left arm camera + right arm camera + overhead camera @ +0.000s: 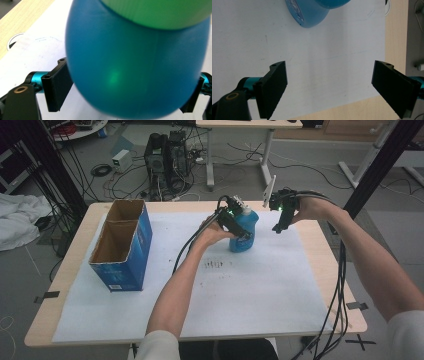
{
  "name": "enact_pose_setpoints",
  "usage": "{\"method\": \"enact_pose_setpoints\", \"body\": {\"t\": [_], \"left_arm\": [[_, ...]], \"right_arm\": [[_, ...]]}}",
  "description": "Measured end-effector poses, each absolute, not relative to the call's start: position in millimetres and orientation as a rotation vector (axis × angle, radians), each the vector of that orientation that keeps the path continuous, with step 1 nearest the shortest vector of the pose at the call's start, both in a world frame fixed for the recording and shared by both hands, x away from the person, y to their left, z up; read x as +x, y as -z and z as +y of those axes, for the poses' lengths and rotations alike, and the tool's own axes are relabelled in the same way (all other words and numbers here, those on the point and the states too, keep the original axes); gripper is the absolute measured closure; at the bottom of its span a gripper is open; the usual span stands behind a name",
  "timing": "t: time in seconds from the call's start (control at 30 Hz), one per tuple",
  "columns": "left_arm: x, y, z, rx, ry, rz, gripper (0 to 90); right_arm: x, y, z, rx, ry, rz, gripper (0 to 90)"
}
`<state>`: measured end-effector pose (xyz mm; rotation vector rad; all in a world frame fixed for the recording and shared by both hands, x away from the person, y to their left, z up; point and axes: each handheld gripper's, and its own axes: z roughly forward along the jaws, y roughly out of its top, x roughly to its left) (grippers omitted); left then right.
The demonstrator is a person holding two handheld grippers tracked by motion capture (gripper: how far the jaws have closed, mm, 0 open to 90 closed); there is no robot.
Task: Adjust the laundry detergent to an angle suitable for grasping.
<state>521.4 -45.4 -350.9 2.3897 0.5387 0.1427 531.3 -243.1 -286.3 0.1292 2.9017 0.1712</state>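
A blue plastic bottle [250, 221] with a white cap stands at the back middle of the white sheet [260, 285]. My left gripper [243, 234] comes at it from the left. In the left gripper view the bottle [135, 65] bulges between both jaws, which press on its sides, so the left gripper [131, 72] is shut on it. Its green label [160, 12] shows at the top. My right gripper [278, 226] hangs to the right of the bottle, a short gap away, and points down. In the right gripper view the right gripper [330, 65] stands wide open over bare sheet, with the bottle's base [308, 13] farther off.
An open blue cardboard box [122, 245] stands on the left of the sheet. The wooden table's edge [345, 270] runs close along the right. Cables [340, 295] trail from both grippers toward the front. A computer tower [162, 162] and loose wires are on the floor behind.
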Motion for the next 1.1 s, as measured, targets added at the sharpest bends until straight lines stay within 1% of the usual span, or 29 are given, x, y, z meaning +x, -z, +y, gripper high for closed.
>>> {"method": "enact_pose_setpoints", "body": {"t": [0.07, 0.1, 0.13, 0.2, 0.23, 0.33, 0.4, 0.43, 0.5, 0.53, 0.57, 0.6, 0.63, 0.67, 0.7, 0.77, 0.83, 0.87, 0.9, 0.93, 0.97, 1.0, 1.07, 1.1], "left_arm": [[520.1, 352.4, -47.1, 2.351, -0.141, 0.568, 16.1], [523.1, 349.4, -43.9, 2.402, -0.168, 0.516, 16.2], [521.1, 350.9, -45.7, 2.372, -0.148, 0.534, 16.6], [521.0, 350.0, -45.5, 2.386, -0.156, 0.515, 19.7], [519.5, 350.9, -47.3, 2.349, -0.155, 0.537, 19.7], [520.1, 349.8, -46.7, 2.377, -0.164, 0.513, 19.7], [519.8, 350.7, -47.3, 2.369, -0.166, 0.524, 19.8], [518.1, 352.1, -49.0, 2.334, -0.159, 0.552, 19.9], [520.0, 350.2, -46.6, 2.379, -0.175, 0.496, 23.9], [520.0, 350.2, -46.6, 2.379, -0.175, 0.496, 23.8], [518.3, 351.7, -48.7, 2.345, -0.16, 0.524, 23.8], [518.0, 352.0, -49.1, 2.343, -0.157, 0.525, 23.9], [518.8, 350.7, -48.1, 2.37, -0.174, 0.505, 23.9], [517.8, 351.7, -49.3, 2.348, -0.166, 0.527, 24.0], [519.1, 350.6, -47.7, 2.373, -0.173, 0.498, 24.8], [519.3, 350.3, -47.1, 2.372, -0.176, 0.497, 26.5], [519.0, 350.2, -47.4, 2.368, -0.178, 0.498, 28.1], [517.8, 351.2, -48.6, 2.346, -0.172, 0.516, 28.5], [518.8, 349.9, -47.5, 2.371, -0.181, 0.491, 29.4], [517.4, 351.3, -49.1, 2.339, -0.172, 0.519, 29.9], [518.6, 349.8, -47.5, 2.374, -0.179, 0.491, 29.9], [517.3, 350.0, -48.6, 2.36, -0.179, 0.513, 31.8], [517.3, 350.8, -48.8, 2.35, -0.177, 0.509, 32.1], [518.4, 349.9, -47.7, 2.373, -0.181, 0.492, 32.2]], "right_arm": [[532.3, 285.7, -243.7, 0.103, -0.16, 2.905, 12.3], [532.4, 285.7, -243.8, 0.104, -0.161, 2.904, 12.3], [531.4, 285.2, -244.9, 0.107, -0.13, 2.911, 12.3], [532.3, 286.2, -244.0, 0.113, -0.175, 2.905, 12.3], [531.8, 286.7, -243.8, 0.13, -0.18, 2.901, 12.3], [532.1, 287.3, -243.7, 0.125, -0.176, 2.9, 12.3], [534.4, 285.9, -244.4, 0.064, -0.151, 2.904, 12.3], [534.2, 286.1, -244.2, 0.07, -0.154, 2.904, 12.3], [534.3, 286.0, -244.1, 0.067, -0.153, 2.903, 12.3], [534.3, 286.0, -244.1, 0.067, -0.153, 2.903, 12.3], [534.3, 286.2, -244.1, 0.068, -0.151, 2.903, 12.3], [531.8, 287.7, -243.2, 0.13, -0.177, 2.9, 12.3], [534.2, 286.7, -244.4, 0.077, -0.153, 2.903, 12.3], [532.3, 287.8, -243.8, 0.126, -0.173, 2.898, 12.3], [532.5, 287.8, -244.0, 0.127, -0.171, 2.898, 12.3], [532.3, 287.6, -244.4, 0.132, -0.171, 2.897, 12.3], [535.3, 285.8, -245.8, 0.063, -0.145, 2.9, 12.3], [534.9, 285.9, -245.6, 0.074, -0.149, 2.9, 12.3], [535.0, 285.9, -245.6, 0.073, -0.149, 2.9, 12.3], [535.1, 285.9, -245.5, 0.072, -0.148, 2.901, 12.3], [532.5, 287.3, -244.3, 0.13, -0.172, 2.898, 12.3], [532.5, 287.5, -244.0, 0.127, -0.172, 2.898, 12.3], [532.6, 287.5, -243.9, 0.125, -0.17, 2.898, 12.3], [532.6, 287.5, -243.8, 0.125, -0.17, 2.899, 12.3]]}}
